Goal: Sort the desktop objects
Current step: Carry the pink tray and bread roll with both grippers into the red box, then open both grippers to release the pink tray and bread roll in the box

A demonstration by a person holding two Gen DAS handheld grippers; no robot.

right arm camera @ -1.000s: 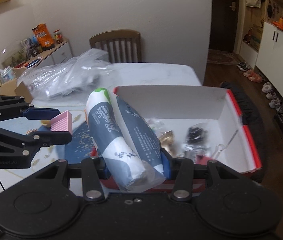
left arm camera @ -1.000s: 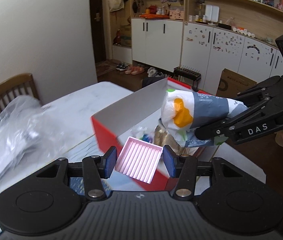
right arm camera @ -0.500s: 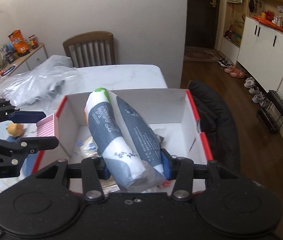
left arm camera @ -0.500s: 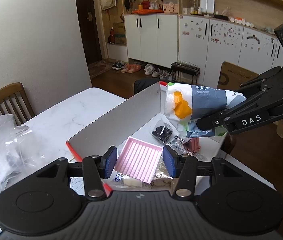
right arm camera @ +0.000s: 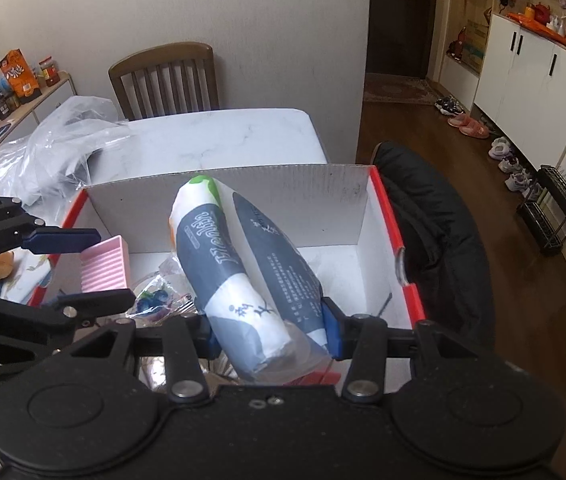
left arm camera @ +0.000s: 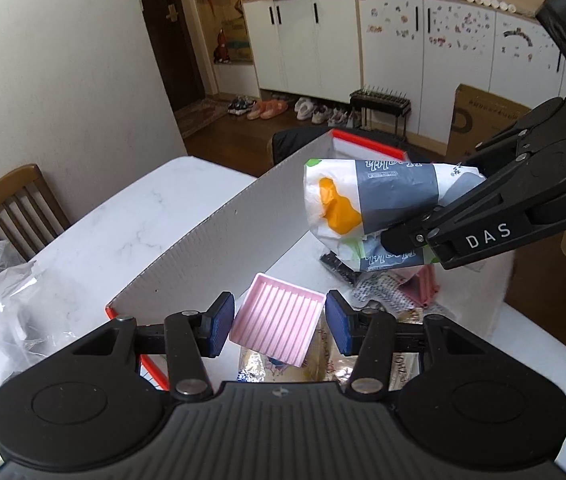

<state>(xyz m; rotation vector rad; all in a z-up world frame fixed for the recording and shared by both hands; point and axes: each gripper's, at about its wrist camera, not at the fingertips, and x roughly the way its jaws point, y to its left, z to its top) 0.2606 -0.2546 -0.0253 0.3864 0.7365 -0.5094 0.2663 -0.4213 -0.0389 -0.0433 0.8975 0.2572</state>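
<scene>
The left gripper (left arm camera: 279,322) was clamped on a pink ribbed tray (left arm camera: 276,322), its blue pads on the tray's two side edges, and held it over the near end of the red-and-white box (left arm camera: 219,236). The right gripper (right arm camera: 269,330) pinched a rolled paper-wrapped pack (right arm camera: 243,264), which stuck out ahead of its fingers, above the open box and clear of the floor of it. The tray looked like thin rigid plastic — light, stiff and somewhat slick — so a grip across its raised rims, as here, seemed the sound one; squeezed harder, it might flex or pop out. The pack appeared soft and crushable, its wrapper creasing at the pads, and held by one end it would probably sag, so a hold nearer the middle would likely carry it better. Below both tools the box already held small packets and foil wrappers (left arm camera: 379,292). It stood on a white marble-patterned table (right arm camera: 223,136), with a crumpled clear plastic bag (right arm camera: 55,148) off to the left gripper's side and a wooden chair (right arm camera: 165,76) beyond the far edge — past that, a plain wall, wood flooring and white cupboards (left arm camera: 315,44).
</scene>
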